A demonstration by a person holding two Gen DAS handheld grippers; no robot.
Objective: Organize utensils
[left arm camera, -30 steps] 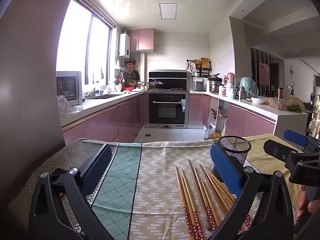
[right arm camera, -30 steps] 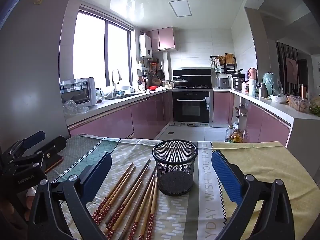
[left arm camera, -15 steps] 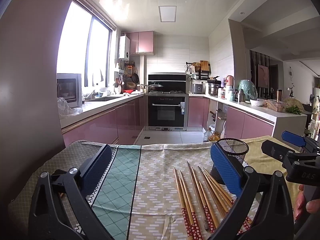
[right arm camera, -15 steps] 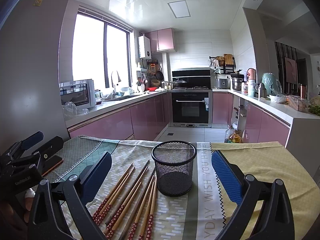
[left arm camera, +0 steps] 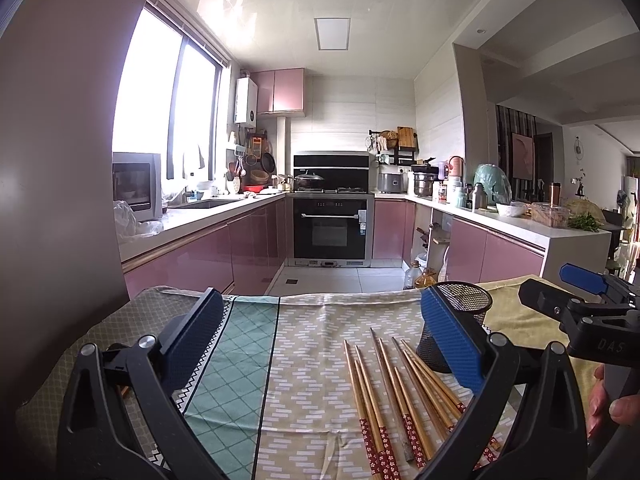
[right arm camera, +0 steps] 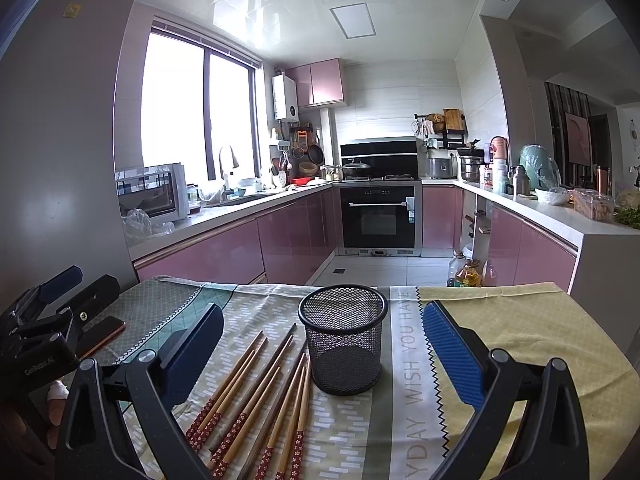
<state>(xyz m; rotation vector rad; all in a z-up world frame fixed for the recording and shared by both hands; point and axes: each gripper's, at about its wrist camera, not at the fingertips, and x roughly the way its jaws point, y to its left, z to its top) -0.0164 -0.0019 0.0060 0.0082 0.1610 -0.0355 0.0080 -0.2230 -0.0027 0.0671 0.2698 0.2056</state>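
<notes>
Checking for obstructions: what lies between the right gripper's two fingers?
In the right wrist view, the mesh cup stands between the fingers of the open right gripper, with chopsticks lying beside it.

Pink cabinets [right arm camera: 296, 236] line a U-shaped kitchen; a black oven [right arm camera: 378, 220] stands at the far wall, a bright window [right arm camera: 196, 108] on the left, white floor tiles [left arm camera: 340, 278] between.

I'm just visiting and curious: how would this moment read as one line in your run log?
left gripper: open, empty | right gripper: open, empty | chopsticks: flat on tablecloth | mesh cup: upright, empty | stage: nothing grasped yet
</notes>
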